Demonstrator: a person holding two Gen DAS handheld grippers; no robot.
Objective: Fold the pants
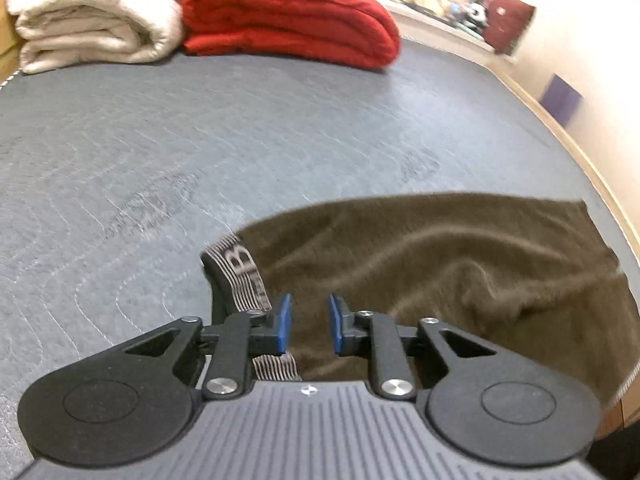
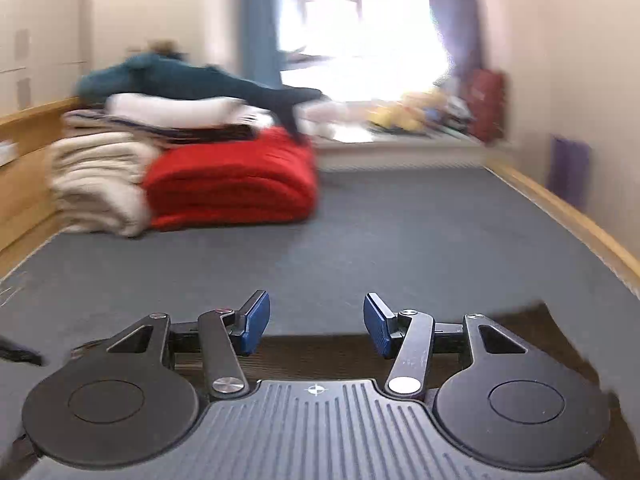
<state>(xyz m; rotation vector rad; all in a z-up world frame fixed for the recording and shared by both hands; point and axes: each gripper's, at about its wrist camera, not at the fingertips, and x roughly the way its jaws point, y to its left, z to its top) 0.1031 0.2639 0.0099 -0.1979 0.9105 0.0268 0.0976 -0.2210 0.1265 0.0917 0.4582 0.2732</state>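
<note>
Brown pants [image 1: 452, 264] with a striped grey waistband [image 1: 240, 272] lie rumpled on the grey quilted mattress [image 1: 200, 140], near its right edge. My left gripper [image 1: 310, 324] hovers just over the waistband end, its blue pads apart and nothing between them. My right gripper [image 2: 316, 322] is open and empty, held above the near edge of the brown pants [image 2: 320, 352], which show only as a dark strip under its fingers. The right wrist view is blurred.
A folded red blanket [image 1: 288, 12] and a folded cream blanket [image 1: 92, 20] are stacked at the far end of the mattress, with more folded items and a teal garment [image 2: 180, 80] on top. A wooden bed rail [image 2: 568, 212] runs along the right side.
</note>
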